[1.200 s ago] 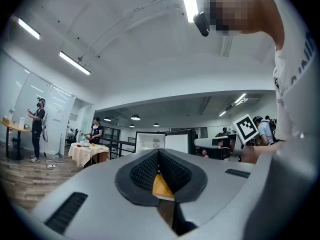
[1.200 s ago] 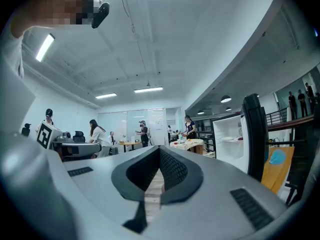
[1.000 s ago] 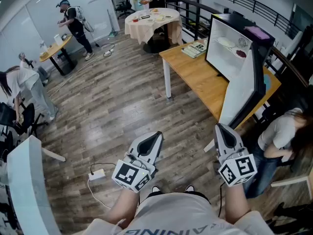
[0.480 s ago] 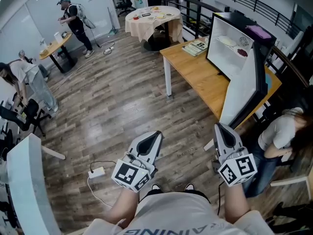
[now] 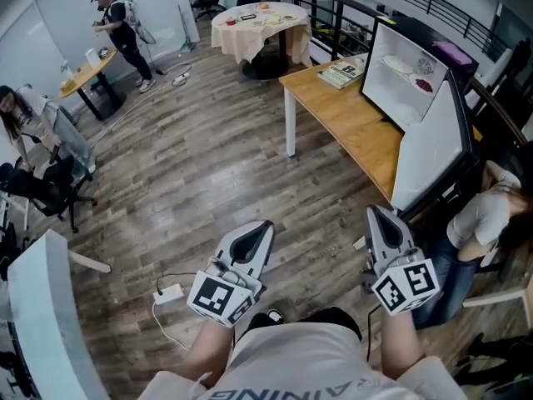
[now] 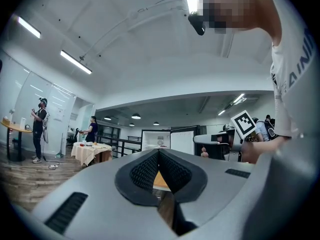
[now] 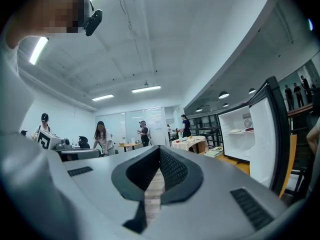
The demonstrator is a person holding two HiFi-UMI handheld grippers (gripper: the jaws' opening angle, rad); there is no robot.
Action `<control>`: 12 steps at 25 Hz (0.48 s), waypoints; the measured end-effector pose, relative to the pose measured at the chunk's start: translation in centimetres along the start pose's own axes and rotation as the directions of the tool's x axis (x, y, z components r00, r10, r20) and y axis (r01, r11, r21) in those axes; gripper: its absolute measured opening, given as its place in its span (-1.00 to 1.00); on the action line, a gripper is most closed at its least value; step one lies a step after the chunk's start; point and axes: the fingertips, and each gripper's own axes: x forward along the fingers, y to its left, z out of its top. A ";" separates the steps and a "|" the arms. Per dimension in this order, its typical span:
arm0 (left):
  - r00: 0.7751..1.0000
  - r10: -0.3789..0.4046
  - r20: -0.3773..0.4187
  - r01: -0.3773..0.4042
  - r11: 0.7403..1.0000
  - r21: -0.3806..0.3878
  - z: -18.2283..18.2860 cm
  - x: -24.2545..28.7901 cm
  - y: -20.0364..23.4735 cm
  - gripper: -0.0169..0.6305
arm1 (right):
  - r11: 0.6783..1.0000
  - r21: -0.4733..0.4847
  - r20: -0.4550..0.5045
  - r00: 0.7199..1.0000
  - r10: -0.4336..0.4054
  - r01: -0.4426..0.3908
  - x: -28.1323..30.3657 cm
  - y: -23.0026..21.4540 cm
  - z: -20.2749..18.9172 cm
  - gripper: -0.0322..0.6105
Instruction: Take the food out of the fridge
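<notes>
Status, left to right. White desk edge (image 5: 33, 307) sits at the far left, with a person at an office chair (image 5: 29, 123) behind it. Farther back, a person in a cap (image 5: 117, 27) stands by a small round wooden table (image 5: 83, 72). A white power adapter (image 5: 169, 292) with its cable lies on the plank floor (image 5: 191, 173), just left of the left gripper (image 5: 260, 233).

Left gripper is held low in front of the person's torso and points forward. In the left gripper view its tips (image 6: 159, 151) are clenched together with nothing between them. Beyond it at the back is a cloth-covered round table (image 5: 258, 27) with dishes on top.

Right of centre is a wooden table (image 5: 350, 132) on white legs, with a book (image 5: 343, 73) at its far corner. A white mini fridge (image 5: 391, 90) stands on this table with its door (image 5: 433, 157) swung wide open. The task's items are inside on a shelf: pale plate of food (image 5: 398, 63) and dark red food (image 5: 423, 84). Neither gripper is close to them.

Right gripper (image 5: 379, 219) is level with the left one and also points forward. Its tips (image 7: 160, 149) are pressed shut and empty. The right gripper view shows the open fridge off to its right. A seated person (image 5: 483, 215) is at the far right, beside the table.
</notes>
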 end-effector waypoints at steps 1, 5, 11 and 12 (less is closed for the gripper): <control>1.000 -0.004 -0.003 0.004 1.000 0.006 -0.1 -0.3 0.8 -0.92 | 1.000 0.001 0.001 1.000 -0.003 0.003 0.4 0.9 -0.3 -0.84; 1.000 -0.027 -0.011 0.027 1.000 -0.006 -0.4 -1.1 2.7 -0.92 | 1.000 -0.011 -0.033 0.999 -0.010 0.009 2.2 3.2 -1.4 -0.84; 1.000 -0.027 -0.013 0.027 0.999 -0.018 -0.6 -0.6 6.0 -0.92 | 0.999 -0.022 -0.041 0.999 -0.027 0.026 5.3 3.0 -1.3 -0.84; 1.000 -0.025 -0.014 0.025 0.999 -0.021 -0.8 -0.3 6.5 -0.92 | 0.999 -0.021 -0.040 0.999 -0.029 0.028 6.0 2.7 -1.3 -0.84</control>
